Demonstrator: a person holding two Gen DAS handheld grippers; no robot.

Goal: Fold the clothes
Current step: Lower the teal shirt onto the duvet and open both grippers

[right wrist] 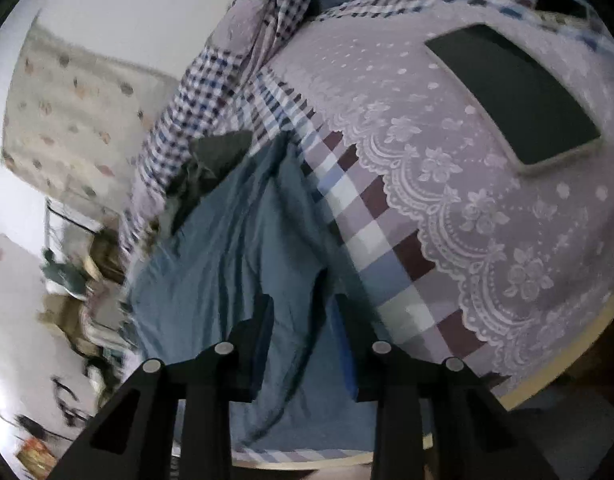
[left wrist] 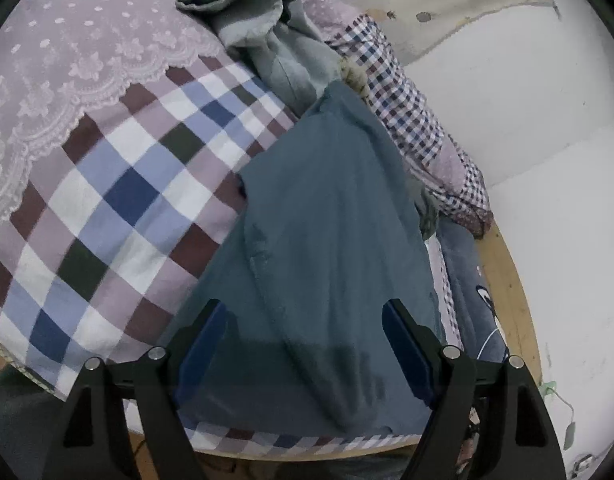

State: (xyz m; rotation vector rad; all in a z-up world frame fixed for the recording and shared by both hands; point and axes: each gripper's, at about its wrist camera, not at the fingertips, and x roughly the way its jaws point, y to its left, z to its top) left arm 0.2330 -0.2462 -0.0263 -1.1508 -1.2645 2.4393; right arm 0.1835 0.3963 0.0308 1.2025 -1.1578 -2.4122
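Note:
A teal-blue garment (left wrist: pixel 327 200) lies spread on the checked bed cover (left wrist: pixel 107 200), running from the near bed edge toward the wall. My left gripper (left wrist: pixel 303 306) hovers over its near end, open wide, and its blue pads (left wrist: pixel 205 340) touch no cloth. In the right wrist view the same garment (right wrist: pixel 227 240) lies wrinkled under my right gripper (right wrist: pixel 303 300). The right jaws stand narrowly apart over a raised fold of the cloth. I see no pad pressing on the fold. A crumpled pale grey garment (left wrist: pixel 267 40) lies beyond the teal one.
A small-check quilt (left wrist: pixel 407 112) is bunched along the white wall (left wrist: pixel 547 160). The wooden bed frame (left wrist: pixel 503 280) shows at the right edge. A dark flat tablet (right wrist: pixel 515 92) rests on the lace-trimmed part of the cover (right wrist: pixel 487 220). Clutter stands at the far left.

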